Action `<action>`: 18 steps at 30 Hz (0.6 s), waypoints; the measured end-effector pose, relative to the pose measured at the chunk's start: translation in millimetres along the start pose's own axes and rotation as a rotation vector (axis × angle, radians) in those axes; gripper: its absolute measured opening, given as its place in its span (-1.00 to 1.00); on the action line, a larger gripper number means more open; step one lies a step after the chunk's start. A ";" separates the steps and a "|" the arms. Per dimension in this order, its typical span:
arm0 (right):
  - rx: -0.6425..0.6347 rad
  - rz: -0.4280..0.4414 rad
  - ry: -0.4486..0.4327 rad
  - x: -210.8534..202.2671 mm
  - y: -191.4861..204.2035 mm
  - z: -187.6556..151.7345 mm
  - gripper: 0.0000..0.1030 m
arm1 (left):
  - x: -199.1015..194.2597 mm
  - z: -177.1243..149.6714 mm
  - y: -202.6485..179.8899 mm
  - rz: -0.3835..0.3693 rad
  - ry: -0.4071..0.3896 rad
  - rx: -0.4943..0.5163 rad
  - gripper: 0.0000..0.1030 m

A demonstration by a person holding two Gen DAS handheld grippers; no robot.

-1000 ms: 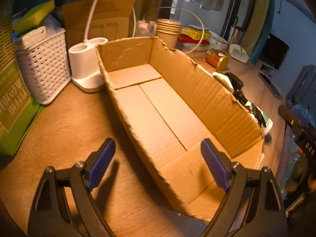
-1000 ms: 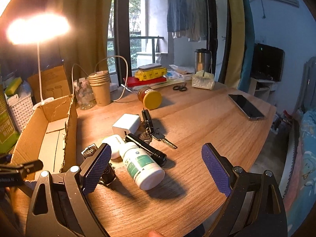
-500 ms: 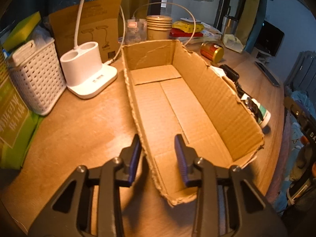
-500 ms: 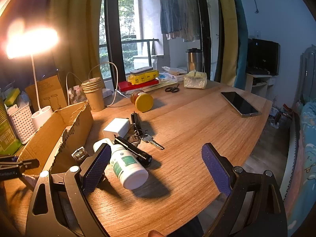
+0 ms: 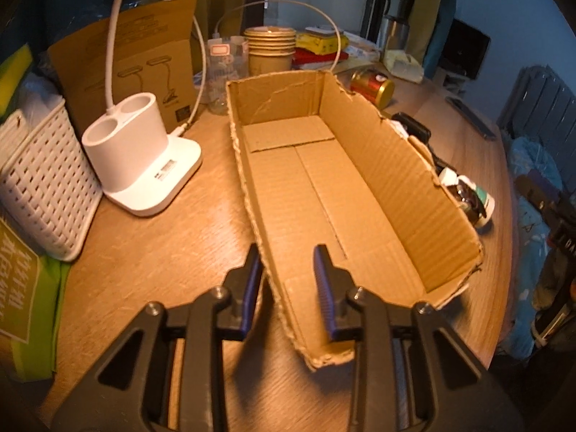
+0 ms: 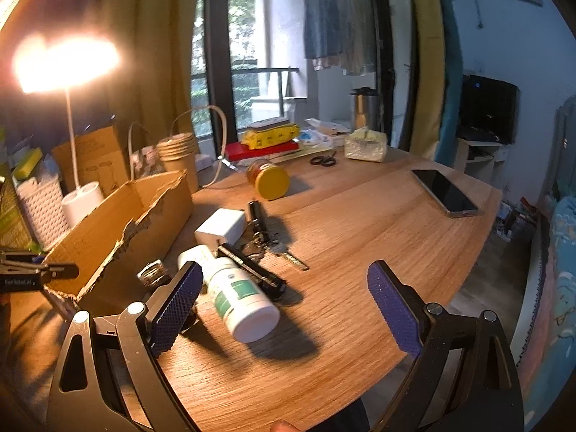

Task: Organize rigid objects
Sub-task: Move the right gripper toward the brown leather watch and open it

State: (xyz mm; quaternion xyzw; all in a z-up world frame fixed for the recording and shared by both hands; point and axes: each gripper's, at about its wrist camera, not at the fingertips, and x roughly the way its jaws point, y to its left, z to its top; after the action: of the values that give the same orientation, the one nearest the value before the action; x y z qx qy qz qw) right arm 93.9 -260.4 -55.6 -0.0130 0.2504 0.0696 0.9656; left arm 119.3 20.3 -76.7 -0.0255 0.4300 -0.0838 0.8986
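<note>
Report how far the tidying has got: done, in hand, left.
Done: nothing packed; the cardboard box is empty. In hand: the left tongs are closing on the box's near side wall, which stands between their pads. The right tongs hang open over the pile. Left: the white pill bottle, black flashlight, white charger, keys and the rest lie outside on the table.

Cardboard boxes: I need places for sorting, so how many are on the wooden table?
2. The open torn brown cardboard box lies mid-table; the printed brown cardboard lamp box stands behind the white lamp base. Clutter may hide others.
</note>
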 end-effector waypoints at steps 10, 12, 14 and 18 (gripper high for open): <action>-0.070 0.092 0.024 9.6 28.4 -5.3 0.84 | 8.5 -5.4 15.3 -0.026 -0.009 -0.121 -0.40; -0.092 0.118 0.034 13.5 35.3 -7.2 0.84 | 6.6 -6.9 13.5 -0.010 -0.022 -0.119 -0.41; -0.114 0.131 0.036 15.1 42.1 -8.8 0.84 | 5.1 -9.9 12.8 -0.007 -0.034 -0.129 -0.43; -0.143 0.171 0.033 16.3 49.8 -10.2 0.84 | 4.3 -12.4 11.5 -0.018 -0.046 -0.145 -0.50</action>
State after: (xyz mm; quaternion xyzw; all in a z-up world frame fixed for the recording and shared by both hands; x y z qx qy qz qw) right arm 96.0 -209.6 -71.9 -0.0614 0.2607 0.1691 0.9485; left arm 113.8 31.3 -89.2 -0.0966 0.4139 -0.0599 0.9032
